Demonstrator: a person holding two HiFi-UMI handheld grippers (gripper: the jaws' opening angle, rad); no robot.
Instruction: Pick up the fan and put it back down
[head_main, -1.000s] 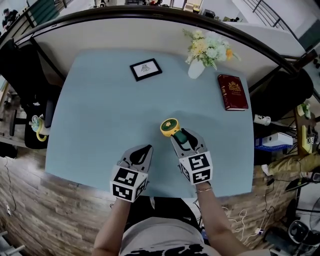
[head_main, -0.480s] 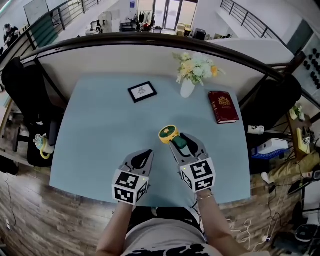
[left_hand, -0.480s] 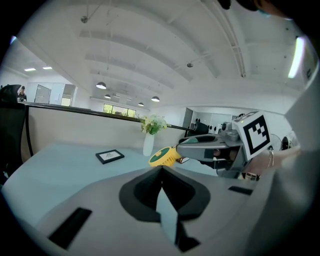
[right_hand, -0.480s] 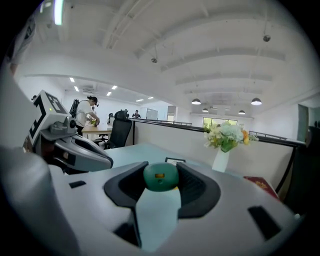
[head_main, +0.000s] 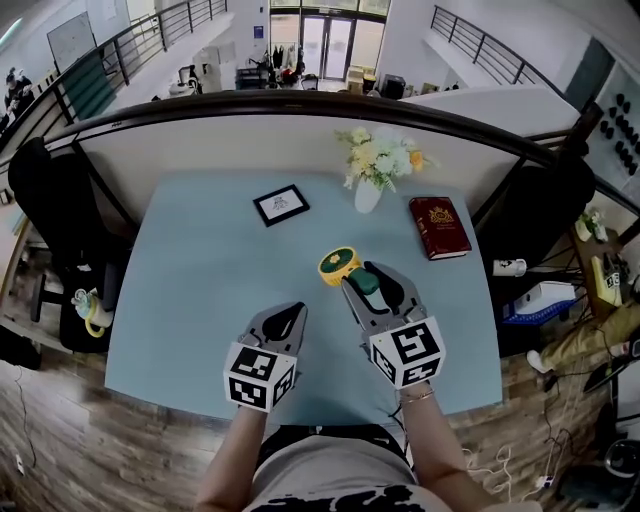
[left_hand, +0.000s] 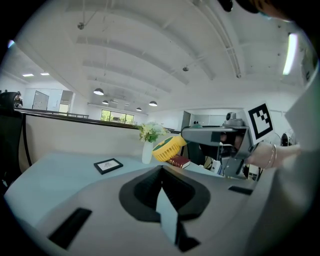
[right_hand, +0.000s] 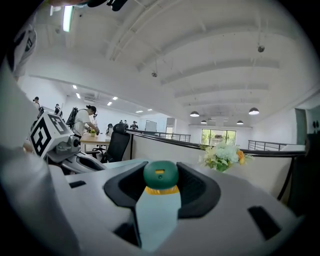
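A small fan with a yellow head (head_main: 339, 264) and a green handle (head_main: 362, 282) is held above the blue table (head_main: 190, 260). My right gripper (head_main: 364, 276) is shut on the handle, and the head sticks out past its fingertips. In the right gripper view the green handle end (right_hand: 160, 176) sits between the jaws. My left gripper (head_main: 291, 309) hovers to the left of the fan, shut and with nothing in it. From the left gripper view I see the yellow fan head (left_hand: 168, 148) at the tip of the right gripper (left_hand: 215, 135).
At the table's far side stand a white vase of flowers (head_main: 370, 165), a dark red book (head_main: 438, 226) and a small black picture frame (head_main: 280, 204). A black office chair (head_main: 60, 200) is off the left edge. A curved partition runs behind the table.
My right gripper has risen with the fan in it and looks larger in the head view. The left gripper has also risen a little.
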